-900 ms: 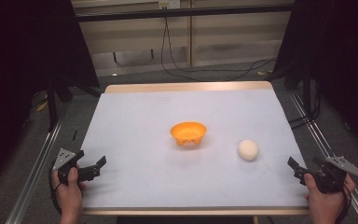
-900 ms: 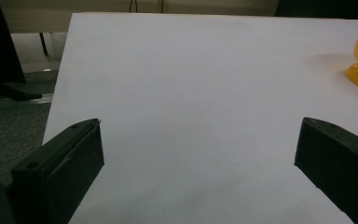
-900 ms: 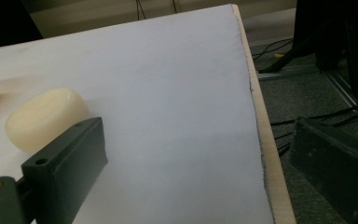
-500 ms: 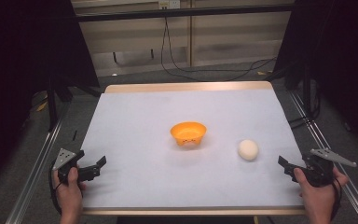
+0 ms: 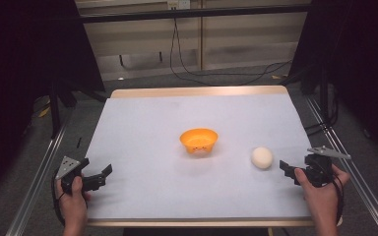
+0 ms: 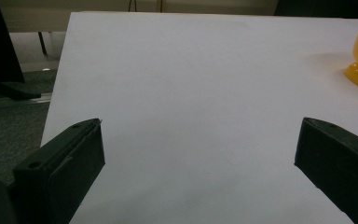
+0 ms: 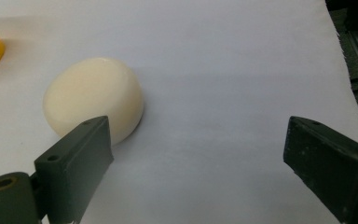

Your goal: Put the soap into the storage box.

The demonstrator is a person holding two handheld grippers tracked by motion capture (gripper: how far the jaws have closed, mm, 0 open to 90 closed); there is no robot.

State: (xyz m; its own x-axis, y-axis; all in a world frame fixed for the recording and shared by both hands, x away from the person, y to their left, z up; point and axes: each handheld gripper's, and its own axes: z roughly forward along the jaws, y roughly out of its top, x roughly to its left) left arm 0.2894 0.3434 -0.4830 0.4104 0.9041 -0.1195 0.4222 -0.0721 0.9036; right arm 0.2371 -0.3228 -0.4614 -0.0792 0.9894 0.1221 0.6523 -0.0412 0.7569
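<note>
my right gripper creeps left since before, now near the pale ball, jaws spread | left gripper same lower-left spot, spread too | orange bowl unmoved at center

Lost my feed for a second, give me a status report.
Both claws open: left claw idle at table's near-left edge, right claw beside the cream egg-shaped ball, not touching. Orange bowl mid-table. Nothing in the way.

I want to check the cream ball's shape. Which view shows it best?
The right gripper view: the cream ball looms close and smooth, just beyond one jaw. The high view shows it small, beside the orange bowl.
</note>
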